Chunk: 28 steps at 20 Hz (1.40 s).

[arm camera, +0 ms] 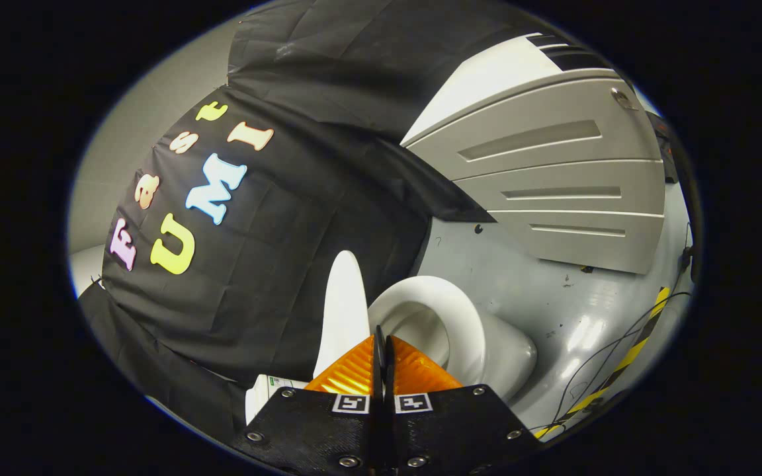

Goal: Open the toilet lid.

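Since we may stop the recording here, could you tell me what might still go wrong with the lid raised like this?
1. The toilet lid stands raised beside the open seat, and nothing visibly holds it; if it is not past its balance point it could drop shut.
2. The gripper has its fingers closed together, gripping nothing, just in front of the lid; a careless withdrawal might nudge it.
3. Loose cables lie on the floor beyond the toilet and could snag.

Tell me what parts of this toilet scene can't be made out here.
- Toilet bowl: its near side and base, gripper view, hidden behind the shut orange tongs.
- Raised lid: its hinge end, hidden behind the tongs.
- Small white box beside the lid: mostly covered by the tongs' black mount, label too small.
- Floor cables: ends cut off by the edge.
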Each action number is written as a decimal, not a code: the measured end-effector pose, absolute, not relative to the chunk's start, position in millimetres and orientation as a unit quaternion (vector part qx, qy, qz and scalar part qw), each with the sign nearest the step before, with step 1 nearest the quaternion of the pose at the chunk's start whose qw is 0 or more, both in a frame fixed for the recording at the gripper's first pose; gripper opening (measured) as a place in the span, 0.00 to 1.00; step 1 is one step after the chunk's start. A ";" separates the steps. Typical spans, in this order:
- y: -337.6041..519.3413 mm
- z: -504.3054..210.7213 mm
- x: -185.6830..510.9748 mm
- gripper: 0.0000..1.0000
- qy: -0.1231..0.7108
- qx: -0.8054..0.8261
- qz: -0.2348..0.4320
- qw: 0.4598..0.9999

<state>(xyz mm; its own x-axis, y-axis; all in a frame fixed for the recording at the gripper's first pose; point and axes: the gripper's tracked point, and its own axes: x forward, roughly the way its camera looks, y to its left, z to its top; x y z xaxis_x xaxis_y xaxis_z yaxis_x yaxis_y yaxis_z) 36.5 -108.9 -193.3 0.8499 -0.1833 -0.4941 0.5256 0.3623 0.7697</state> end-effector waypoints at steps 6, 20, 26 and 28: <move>-100.2 -170.5 40.0 0.00 0.160 0.503 -0.211 0.823; -78.9 -119.5 51.2 0.00 0.165 0.429 -0.186 0.868; -69.7 -102.8 55.2 0.00 0.165 0.409 -0.182 0.879; -65.5 -97.0 56.4 0.00 0.168 0.396 -0.180 0.884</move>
<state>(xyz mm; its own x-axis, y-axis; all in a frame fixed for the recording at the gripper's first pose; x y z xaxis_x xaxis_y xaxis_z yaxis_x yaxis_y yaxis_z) 56.4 -65.5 -97.0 0.8784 -0.1849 -0.4406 0.4519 0.6215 0.6400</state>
